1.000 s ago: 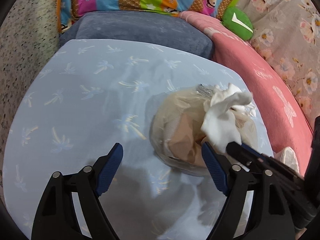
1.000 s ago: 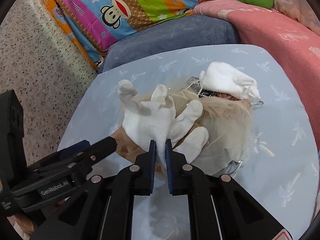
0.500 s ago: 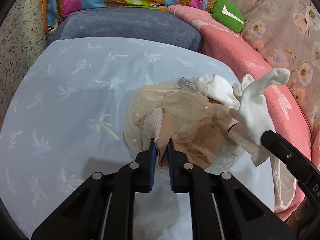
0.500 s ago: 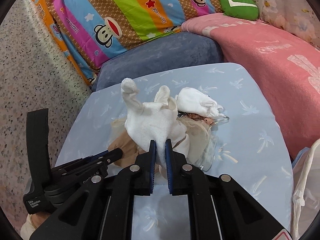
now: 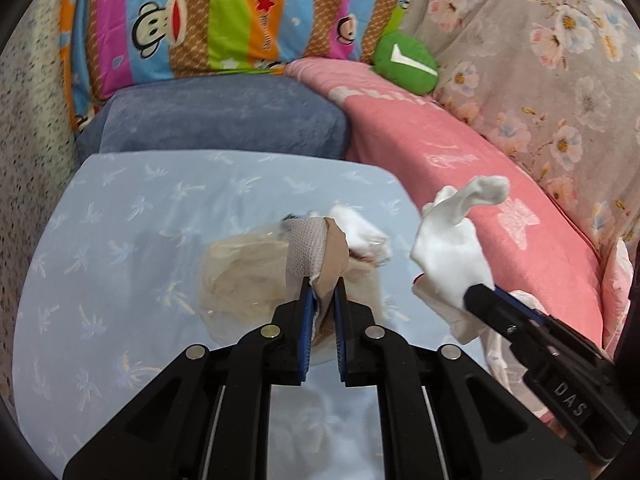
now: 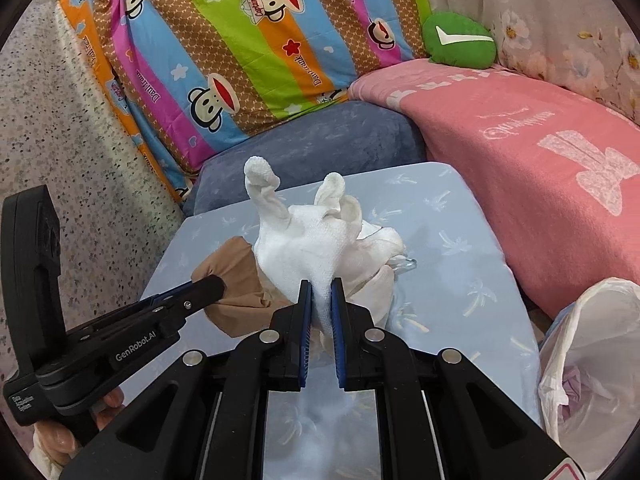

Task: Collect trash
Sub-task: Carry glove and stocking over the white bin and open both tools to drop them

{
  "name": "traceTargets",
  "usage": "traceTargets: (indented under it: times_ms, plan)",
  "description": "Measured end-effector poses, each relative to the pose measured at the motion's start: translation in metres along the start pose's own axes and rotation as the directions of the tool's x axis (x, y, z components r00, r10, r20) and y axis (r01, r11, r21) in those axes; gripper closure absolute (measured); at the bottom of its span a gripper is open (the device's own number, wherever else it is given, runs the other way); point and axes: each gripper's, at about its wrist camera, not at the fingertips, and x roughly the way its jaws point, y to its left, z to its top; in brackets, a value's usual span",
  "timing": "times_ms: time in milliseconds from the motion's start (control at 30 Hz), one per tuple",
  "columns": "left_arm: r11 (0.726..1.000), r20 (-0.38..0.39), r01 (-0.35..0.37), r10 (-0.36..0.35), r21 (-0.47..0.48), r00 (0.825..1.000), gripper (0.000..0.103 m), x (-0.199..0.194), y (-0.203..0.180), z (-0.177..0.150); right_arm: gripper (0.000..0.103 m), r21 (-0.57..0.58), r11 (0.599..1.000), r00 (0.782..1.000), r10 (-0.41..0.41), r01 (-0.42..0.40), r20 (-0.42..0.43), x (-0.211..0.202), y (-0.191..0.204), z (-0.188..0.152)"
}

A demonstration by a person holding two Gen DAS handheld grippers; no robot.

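Centrally on the light blue palm-print counter point(image 5: 120, 240) lies a heap of trash point(image 5: 240, 280): a pale translucent film, a crumpled white piece point(image 6: 380, 244) and tan fabric bunched together, nearer the right edge than the left. From that heap the left tool point(image 5: 322, 286) has its blue pads clamped together on a tan stocking point(image 5: 334, 256) with a netted white band, whose folded end stands up just above the fingertips. Beside it, toward the counter's right edge, the right tool point(image 6: 320, 284) is shut tight on a white glove point(image 6: 304, 240), held above the heap with two of the glove's fingers sticking up. In the right wrist view the glove hides most of the heap, and the left tool crosses in from the left with the stocking bulging at its tip.

Past the counter's far edge sits a grey-blue cushion point(image 5: 224, 116), backed by a striped monkey-print pillow point(image 6: 240, 40). Along the right edge runs a pink blanket point(image 6: 540, 152), with a green round cushion point(image 6: 460, 40) at its far end. Off the near right corner stands a white plastic bag point(image 6: 592, 360), its mouth open, with something pale inside. Speckled flooring point(image 6: 80, 140) shows on the left.
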Motion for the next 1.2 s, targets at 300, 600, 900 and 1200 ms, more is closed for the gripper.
traceTargets:
  times_ms: [300,600,900,1200]
  plan:
    - [0.989,0.045,0.088,-0.094,0.123,0.995,0.093,-0.018,-0.070,0.004,0.094,0.054,0.998,0.995,-0.047,0.043,0.083,-0.059,-0.043,0.001]
    - [0.956,0.043,0.174,-0.189,0.237,0.981,0.093,-0.023,-0.140,-0.002,0.094,0.138,0.985,0.980,-0.128,0.107,0.154,-0.119,-0.106,-0.007]
    - [0.910,-0.013,0.253,-0.264,0.328,0.964,0.093,-0.018,-0.205,-0.018,0.094,0.236,0.957,0.960,-0.216,0.171,0.180,-0.162,-0.166,-0.024]
    - [0.872,-0.084,0.326,-0.317,0.366,0.945,0.091,-0.002,-0.252,-0.034,0.094,0.317,0.924,0.942,-0.283,0.215,0.183,-0.188,-0.213,-0.041]
